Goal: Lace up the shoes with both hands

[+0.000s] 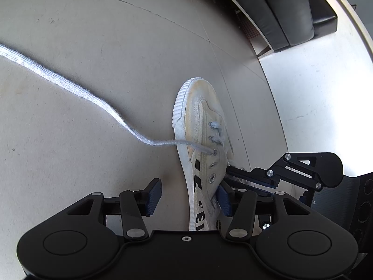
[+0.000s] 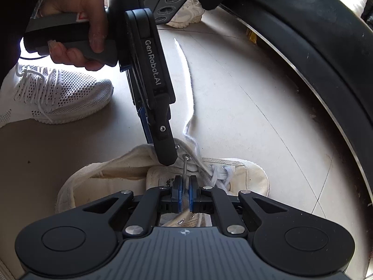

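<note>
Left wrist view: my left gripper [image 1: 187, 196] stands half open astride the shoe's [image 1: 202, 126] side wall; its right pad touches the canvas inside the opening, its left pad is clear of the shoe, so nothing is clamped. The lace [image 1: 70, 86] runs from the third eyelet off across the floor [image 1: 93, 23], left of the shoe.

Right wrist view: my right gripper [image 2: 185, 192] is pinched on the lace tip [image 2: 184, 166], which enters an eyelet just beyond the pads. The left gripper's finger [image 2: 165, 149] presses the shoe [image 2: 247, 175] beside that eyelet.
</note>
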Tool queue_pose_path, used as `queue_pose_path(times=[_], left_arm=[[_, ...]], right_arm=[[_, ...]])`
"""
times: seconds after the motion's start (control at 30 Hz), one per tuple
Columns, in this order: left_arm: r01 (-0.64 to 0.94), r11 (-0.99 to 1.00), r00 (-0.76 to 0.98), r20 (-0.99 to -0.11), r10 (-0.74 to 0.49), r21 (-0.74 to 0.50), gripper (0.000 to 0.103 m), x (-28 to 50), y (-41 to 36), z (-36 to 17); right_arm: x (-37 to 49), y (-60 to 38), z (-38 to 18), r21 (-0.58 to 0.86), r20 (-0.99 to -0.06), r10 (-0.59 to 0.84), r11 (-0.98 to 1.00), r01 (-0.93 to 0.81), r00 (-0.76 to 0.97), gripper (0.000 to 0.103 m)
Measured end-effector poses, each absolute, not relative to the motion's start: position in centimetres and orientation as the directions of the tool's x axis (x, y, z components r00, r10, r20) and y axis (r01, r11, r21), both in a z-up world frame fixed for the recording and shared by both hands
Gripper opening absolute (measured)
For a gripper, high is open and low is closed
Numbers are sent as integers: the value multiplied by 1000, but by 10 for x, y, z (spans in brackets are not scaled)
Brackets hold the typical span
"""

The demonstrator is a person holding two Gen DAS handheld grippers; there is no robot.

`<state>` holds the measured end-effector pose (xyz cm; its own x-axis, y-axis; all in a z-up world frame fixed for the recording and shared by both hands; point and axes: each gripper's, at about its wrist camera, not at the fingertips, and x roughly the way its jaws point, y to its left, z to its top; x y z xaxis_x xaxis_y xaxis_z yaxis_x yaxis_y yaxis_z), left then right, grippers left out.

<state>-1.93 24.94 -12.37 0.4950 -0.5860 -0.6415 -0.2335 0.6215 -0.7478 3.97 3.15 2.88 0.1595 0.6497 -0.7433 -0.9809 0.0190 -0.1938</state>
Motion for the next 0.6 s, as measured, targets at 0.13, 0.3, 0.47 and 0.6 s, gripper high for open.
queue_pose_path(times=[0.13,0.3,0.47,0.6], left_arm=[[-231,626,494,-644,-584,-745,50,-19,248,-124],[-232,623,495,-642,-586,-747,50,-17,243,-124],[-220,632,503,-641,-579,-743,49,-15,238,-120],[-146,652,545,-610,-575,-744,46,-16,236,-103]], right_arm=[[56,11,34,-194,-743,651,14,-981,156,6],[56,10,37,-179,-736,658,34,-983,157,9],[54,15,37,-182,-726,670,32,-983,157,9],[56,19,34,-157,-734,664,41,-987,144,9]])
